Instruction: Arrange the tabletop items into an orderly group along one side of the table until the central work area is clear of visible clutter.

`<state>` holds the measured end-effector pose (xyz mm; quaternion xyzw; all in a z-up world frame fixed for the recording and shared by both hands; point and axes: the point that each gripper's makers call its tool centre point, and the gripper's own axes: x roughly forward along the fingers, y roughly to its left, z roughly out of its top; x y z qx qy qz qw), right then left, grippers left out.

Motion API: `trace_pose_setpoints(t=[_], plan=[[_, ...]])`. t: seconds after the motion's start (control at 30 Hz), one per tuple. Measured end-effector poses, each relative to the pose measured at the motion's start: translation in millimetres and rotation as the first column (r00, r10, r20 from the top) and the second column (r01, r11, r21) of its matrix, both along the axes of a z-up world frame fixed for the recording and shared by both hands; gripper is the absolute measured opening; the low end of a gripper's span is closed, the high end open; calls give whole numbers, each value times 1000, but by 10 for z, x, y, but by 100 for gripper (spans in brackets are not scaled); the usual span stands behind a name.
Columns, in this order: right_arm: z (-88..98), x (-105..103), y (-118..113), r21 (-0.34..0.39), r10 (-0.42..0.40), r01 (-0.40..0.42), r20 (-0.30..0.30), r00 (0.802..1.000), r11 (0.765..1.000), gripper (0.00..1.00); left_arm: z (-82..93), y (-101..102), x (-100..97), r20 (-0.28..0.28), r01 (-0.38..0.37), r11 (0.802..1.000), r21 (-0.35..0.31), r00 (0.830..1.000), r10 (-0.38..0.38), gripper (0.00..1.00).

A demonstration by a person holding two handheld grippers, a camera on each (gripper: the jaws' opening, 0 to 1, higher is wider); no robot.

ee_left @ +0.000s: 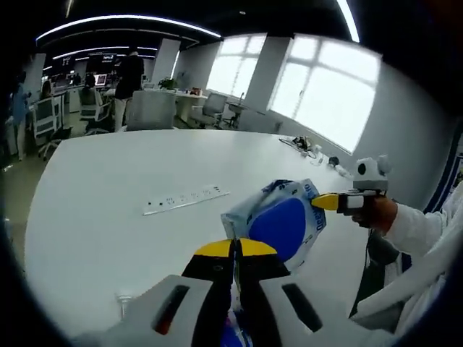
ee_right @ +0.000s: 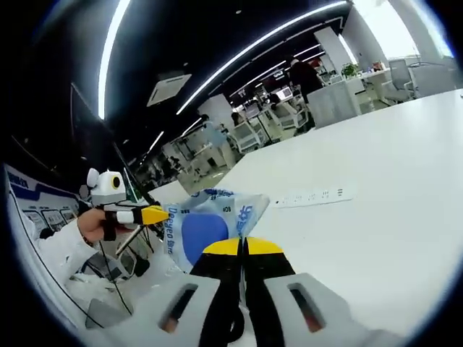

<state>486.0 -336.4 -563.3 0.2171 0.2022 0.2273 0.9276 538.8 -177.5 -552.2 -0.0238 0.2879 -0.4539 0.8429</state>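
Both yellow-tipped tongs, left gripper (ee_left: 236, 249) and right gripper (ee_right: 243, 247), pinch the crinkly blue-and-white plastic pouch (ee_left: 278, 220) by opposite edges, so we can carry it taut above the white table (ee_left: 130, 181).

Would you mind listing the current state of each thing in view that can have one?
Blue-and-white packet: lifted off the table, gripped at two edges.
Left gripper: shut on the packet.
Right gripper: shut on the packet.
Power strip: lying flat on the white table, nothing visibly plugged in.
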Motion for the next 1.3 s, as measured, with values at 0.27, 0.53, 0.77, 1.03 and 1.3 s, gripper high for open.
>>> trace_pose_setpoints(t=[0.27, 0.53, 0.77, 1.03, 1.3], plan=[[71, 104, -248, -18, -33, 34, 15, 999, 999, 0, 17, -221, 94, -16, 28, 1000, -4, 999, -28, 0], [71, 226, -383, -27, -50, 50, 20, 999, 998, 0, 103, -372, 294, -27, 14, 999, -44, 1000, -15, 0], [-45, 356, -515, -37, -69, 69, 2, 998, 997, 0, -30, -513, 413, -46, 1, 999, -44, 999, -3, 0], [-321, 413, -609, -46, -85, 83, -62, 994, 996, 0, -309, -617, 484, -91, 1, 1000, -25, 996, -4, 0], [-667, 472, -711, -42, -101, 96, -130, 986, 994, 0, -706, -691, 517, -159, -8, 1000, 0, 987, 8, 0]])
